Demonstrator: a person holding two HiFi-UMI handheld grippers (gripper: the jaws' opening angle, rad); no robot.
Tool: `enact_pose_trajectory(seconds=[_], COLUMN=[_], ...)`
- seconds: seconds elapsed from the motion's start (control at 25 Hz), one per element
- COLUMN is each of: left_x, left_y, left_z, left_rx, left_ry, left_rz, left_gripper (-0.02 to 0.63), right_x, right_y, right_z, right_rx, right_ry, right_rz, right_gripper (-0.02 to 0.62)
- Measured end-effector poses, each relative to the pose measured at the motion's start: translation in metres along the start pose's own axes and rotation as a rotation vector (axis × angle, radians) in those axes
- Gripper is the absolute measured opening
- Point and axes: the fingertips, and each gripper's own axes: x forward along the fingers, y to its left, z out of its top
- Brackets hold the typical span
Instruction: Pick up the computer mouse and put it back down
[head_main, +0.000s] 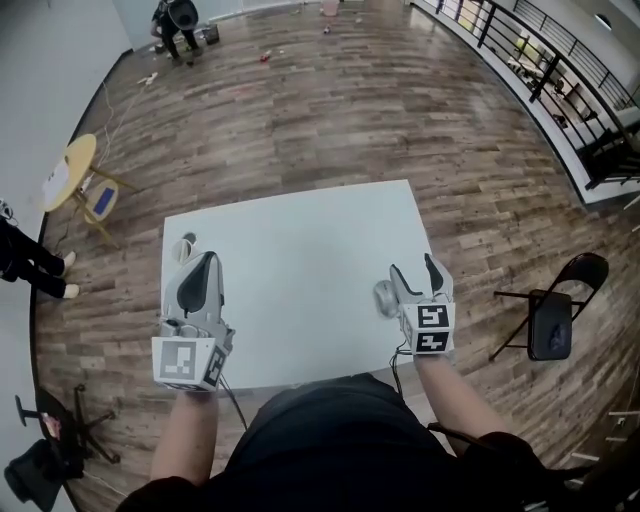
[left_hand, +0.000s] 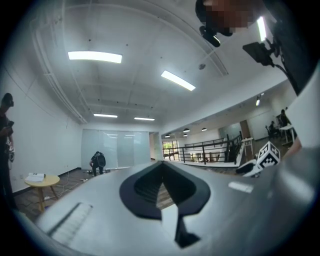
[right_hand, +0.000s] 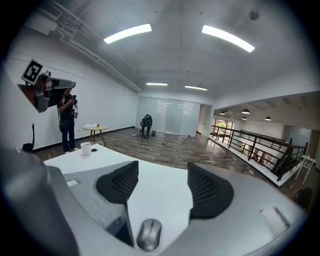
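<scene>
I hold the right gripper with its jaws spread above the white table. The grey computer mouse lies flat between them, ungripped, which fits either reaching or releasing; the left gripper, pinched closed and empty, waits aside

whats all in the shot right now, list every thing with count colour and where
table: one, white, centre of the head view
computer mouse: one, grey, on the table beside the right gripper, not held
cup: one, white, far left corner of the table
folding chair: one, black, on the floor right of the table
round side table: one, light wood, on the floor far left
crouching person: one, dark clothes, far end of the room
standing person: one, dark trousers, left edge
railing: one, black, far right
left gripper: one, grey, jaws together, empty
right gripper: one, grey, jaws apart, empty
</scene>
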Motion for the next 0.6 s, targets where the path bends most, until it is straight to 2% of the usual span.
enact_pose_trajectory(seconds=[0.16,0.32,0.6], left_x=[0.002,0.003,0.005], left_y=[0.006,0.002,-0.009], left_z=[0.003,0.002,-0.002], left_rx=[0.012,-0.011,0.018], left_ry=[-0.01,-0.017,-0.02], left_rz=[-0.003,-0.006,-0.054], left_gripper=[0.003,0.004,0.003], right_x=[0.003,0.001,-0.006], right_y=[0.0,-0.001,0.0], right_z=[0.011,0.016,0.025], right_rx=[0.007,-0.004,0.0], right_ry=[-0.024,-0.043,-0.086], right_rz=[-0.006,-0.001,-0.001], right_gripper=[0.308,0.308,0.307])
